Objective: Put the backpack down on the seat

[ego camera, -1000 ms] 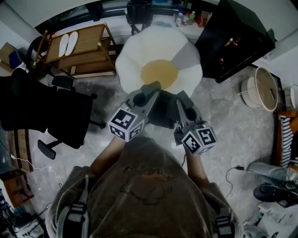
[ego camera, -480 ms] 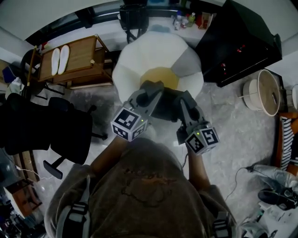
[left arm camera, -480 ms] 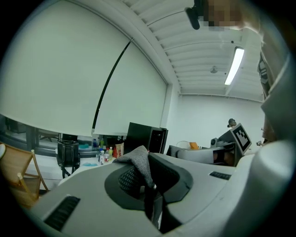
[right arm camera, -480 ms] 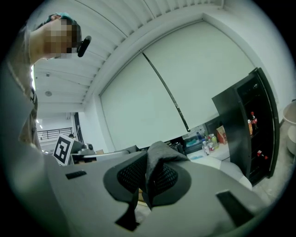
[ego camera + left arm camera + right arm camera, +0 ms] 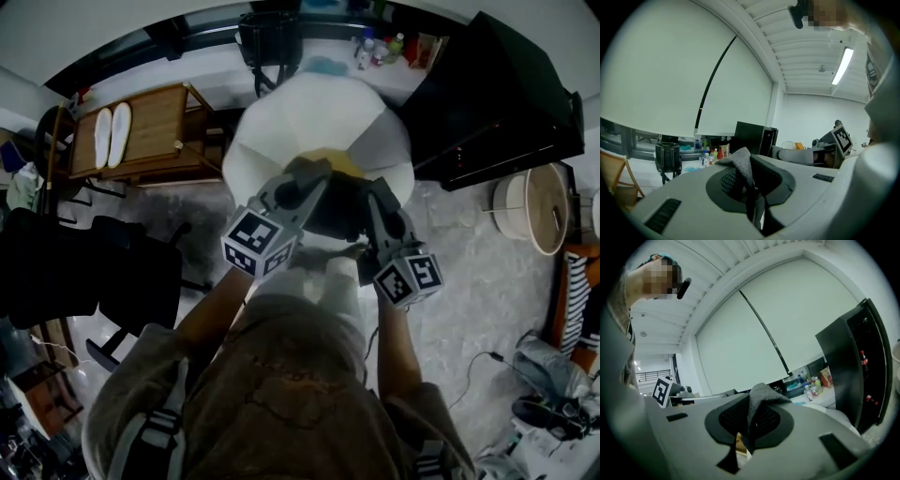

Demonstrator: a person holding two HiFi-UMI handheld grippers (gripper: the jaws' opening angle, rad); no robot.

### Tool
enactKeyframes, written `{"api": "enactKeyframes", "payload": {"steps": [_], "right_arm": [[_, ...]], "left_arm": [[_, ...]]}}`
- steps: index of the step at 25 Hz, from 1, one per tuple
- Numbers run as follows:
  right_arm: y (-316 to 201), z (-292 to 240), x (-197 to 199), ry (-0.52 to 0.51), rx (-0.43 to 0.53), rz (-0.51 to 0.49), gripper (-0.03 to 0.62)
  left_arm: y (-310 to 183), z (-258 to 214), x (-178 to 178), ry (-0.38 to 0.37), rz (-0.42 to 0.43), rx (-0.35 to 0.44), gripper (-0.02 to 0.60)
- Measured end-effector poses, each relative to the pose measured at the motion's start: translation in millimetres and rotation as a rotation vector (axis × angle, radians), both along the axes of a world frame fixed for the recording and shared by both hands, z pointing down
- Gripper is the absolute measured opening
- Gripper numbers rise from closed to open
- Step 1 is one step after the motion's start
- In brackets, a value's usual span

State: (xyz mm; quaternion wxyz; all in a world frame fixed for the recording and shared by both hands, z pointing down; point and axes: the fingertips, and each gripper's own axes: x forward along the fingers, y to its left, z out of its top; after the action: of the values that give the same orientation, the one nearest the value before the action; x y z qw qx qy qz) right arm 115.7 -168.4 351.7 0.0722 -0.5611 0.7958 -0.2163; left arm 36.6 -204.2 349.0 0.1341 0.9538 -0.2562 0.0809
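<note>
Backpack of dark grey fabric (image 5: pixel 334 214) slung between the fingertips of both grippers, one fold of its cloth pinched tight in the left gripper (image 5: pixel 751 194), another in the right gripper (image 5: pixel 749 427); just beyond the fingertips, white padded seat with yellow centre (image 5: pixel 309 112).
</note>
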Motion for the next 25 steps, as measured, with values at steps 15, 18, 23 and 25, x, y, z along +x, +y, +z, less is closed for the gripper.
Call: {"api": "enactKeyframes", "payload": {"steps": [15, 18, 23, 25], "right_arm": [[-97, 76, 25, 0.009, -0.030, -0.093, 0.028], [-115, 95, 29, 0.017, -0.037, -0.111, 0.028], [-141, 128, 41, 0.019, -0.065, -0.123, 0.028], [-150, 139, 46, 0.025, -0.071, -0.124, 0.028]], "left_arm": [[-105, 78, 22, -0.011, -0.104, -0.029, 0.028], [-122, 97, 28, -0.023, -0.115, -0.033, 0.028], [-143, 129, 38, -0.040, -0.121, -0.038, 0.028], [-152, 140, 41, -0.040, -0.128, -0.039, 0.028]]}}
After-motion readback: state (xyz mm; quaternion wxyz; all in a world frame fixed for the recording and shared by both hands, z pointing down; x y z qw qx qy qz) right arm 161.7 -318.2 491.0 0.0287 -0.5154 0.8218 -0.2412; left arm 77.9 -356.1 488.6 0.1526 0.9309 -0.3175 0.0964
